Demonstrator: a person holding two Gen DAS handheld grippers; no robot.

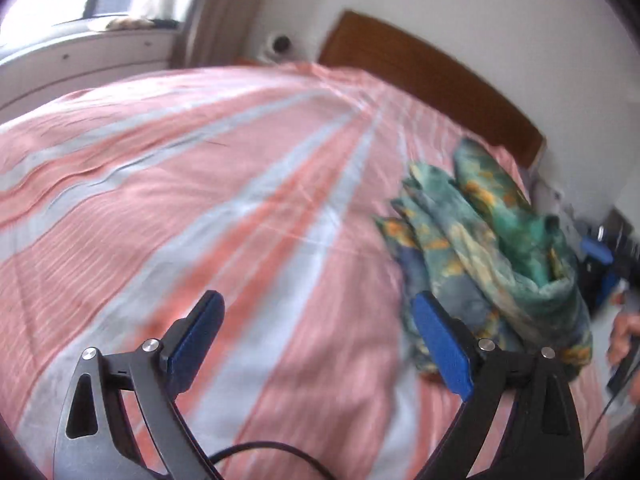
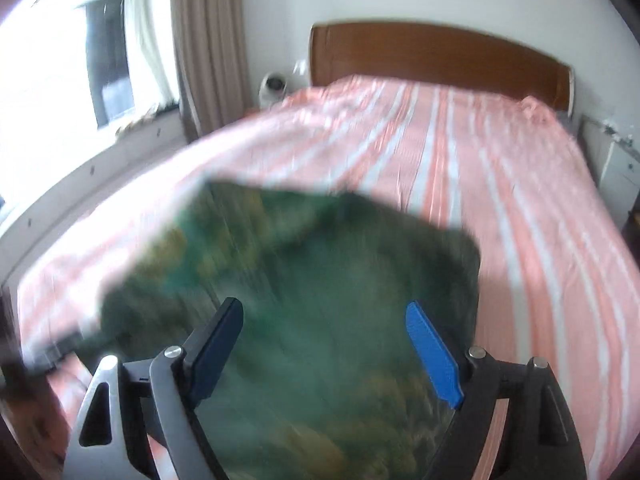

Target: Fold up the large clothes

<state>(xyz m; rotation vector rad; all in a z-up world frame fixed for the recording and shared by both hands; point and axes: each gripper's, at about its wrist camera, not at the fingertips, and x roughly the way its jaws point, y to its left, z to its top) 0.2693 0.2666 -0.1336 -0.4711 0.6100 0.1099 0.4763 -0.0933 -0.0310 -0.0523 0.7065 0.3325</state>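
A green, teal and orange patterned garment [image 1: 492, 248] lies crumpled on the right side of the bed in the left wrist view. My left gripper [image 1: 320, 316] is open and empty over the striped bedspread [image 1: 200, 200], to the left of the garment. In the right wrist view the same garment [image 2: 312, 320] is a blurred dark green mass right in front of my right gripper [image 2: 324, 324], which is open above it. Whether the fingers touch the cloth I cannot tell.
The bed has a pink and white striped cover [image 2: 500, 168] and a brown wooden headboard [image 2: 432, 56] against a white wall. A window [image 2: 108, 60] with a brown curtain [image 2: 208, 40] is at the left. A white nightstand [image 2: 616, 164] stands at the right.
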